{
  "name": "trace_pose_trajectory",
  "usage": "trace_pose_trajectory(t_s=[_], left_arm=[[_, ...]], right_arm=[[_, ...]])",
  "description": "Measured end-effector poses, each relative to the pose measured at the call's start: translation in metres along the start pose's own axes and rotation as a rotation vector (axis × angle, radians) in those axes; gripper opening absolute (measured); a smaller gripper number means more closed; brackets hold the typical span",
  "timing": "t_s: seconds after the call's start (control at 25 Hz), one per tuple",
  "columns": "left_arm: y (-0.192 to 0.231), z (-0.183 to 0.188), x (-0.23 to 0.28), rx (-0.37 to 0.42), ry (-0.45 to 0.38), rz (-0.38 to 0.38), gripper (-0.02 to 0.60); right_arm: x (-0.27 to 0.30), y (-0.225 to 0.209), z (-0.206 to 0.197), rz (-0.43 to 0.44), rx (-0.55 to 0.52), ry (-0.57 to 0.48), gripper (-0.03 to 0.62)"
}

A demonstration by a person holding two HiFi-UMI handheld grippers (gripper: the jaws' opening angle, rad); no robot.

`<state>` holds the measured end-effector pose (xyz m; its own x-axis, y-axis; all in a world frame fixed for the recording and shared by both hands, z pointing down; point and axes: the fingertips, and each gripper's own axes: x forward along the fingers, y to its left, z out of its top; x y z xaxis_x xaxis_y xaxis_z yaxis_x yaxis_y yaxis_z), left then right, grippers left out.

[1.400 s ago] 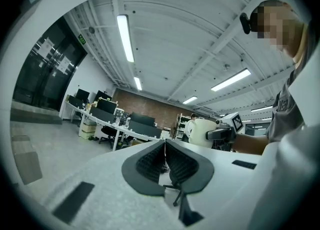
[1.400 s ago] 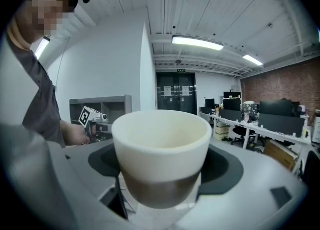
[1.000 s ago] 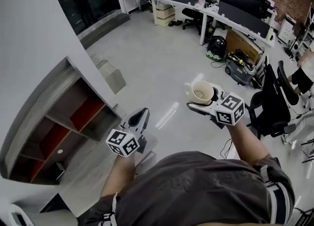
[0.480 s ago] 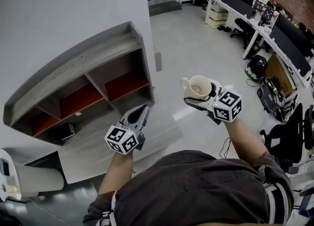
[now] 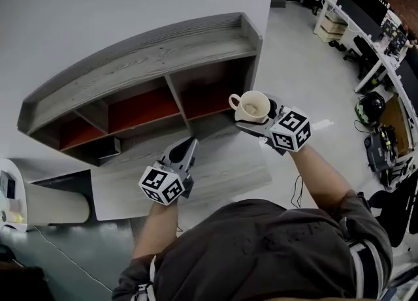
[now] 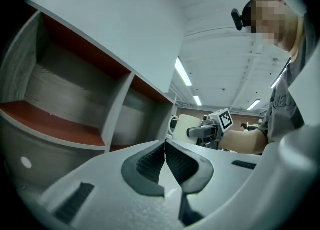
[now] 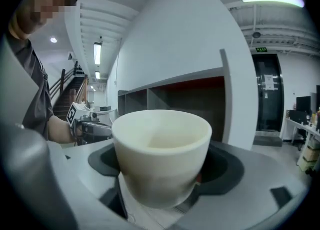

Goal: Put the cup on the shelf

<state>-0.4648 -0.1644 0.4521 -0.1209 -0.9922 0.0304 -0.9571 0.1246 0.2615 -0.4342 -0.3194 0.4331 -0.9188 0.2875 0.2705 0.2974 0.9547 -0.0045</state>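
A cream cup [image 5: 252, 106] [image 7: 161, 151] with a handle stands upright between the jaws of my right gripper [image 5: 259, 115], which is shut on it. The cup hangs in the air in front of the right-hand compartment of a grey wooden shelf unit [image 5: 150, 51] with red-lined compartments [image 5: 140, 111]. My left gripper [image 5: 185, 154] [image 6: 164, 155] is shut with nothing in it, held level over the grey desk top [image 5: 215, 175] below the shelf. In the left gripper view the cup [image 6: 187, 126] and the right gripper show beyond the shelf's divider.
The shelf [image 7: 185, 94] stands against a white wall [image 5: 98, 6]. A small dark item [image 5: 108, 151] sits in the lower left compartment. Office desks, chairs and monitors [image 5: 366, 12] fill the far right, with bags on the floor [image 5: 372, 107]. A white machine [image 5: 10, 192] stands at the left edge.
The view has swung towards the shelf, which now lies straight ahead. Both grippers have travelled to it, the right one carrying the cup up to the right-hand compartment.
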Motion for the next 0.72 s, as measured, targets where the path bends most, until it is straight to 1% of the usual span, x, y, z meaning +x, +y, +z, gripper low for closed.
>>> trace_pose_trajectory(t_s=[0.16,0.36,0.56,0.72], left_arm=[[0.028,-0.001,-0.019,-0.002,-0.008,0.046,0.006],[0.059,-0.003,-0.041,-0.019,-0.016,0.095,0.006],[0.076,-0.007,-0.057,-0.028,-0.014,0.129,0.005],[0.089,-0.009,-0.067,-0.034,-0.013,0.152,0.006]], right_arm=[[0.052,0.0,-0.005,0.024,-0.006,0.01,0.428],[0.111,-0.007,-0.016,0.029,-0.003,0.035,0.428],[0.15,-0.02,-0.028,0.006,0.003,0.059,0.428],[0.17,-0.033,-0.035,-0.023,0.0,0.076,0.428]])
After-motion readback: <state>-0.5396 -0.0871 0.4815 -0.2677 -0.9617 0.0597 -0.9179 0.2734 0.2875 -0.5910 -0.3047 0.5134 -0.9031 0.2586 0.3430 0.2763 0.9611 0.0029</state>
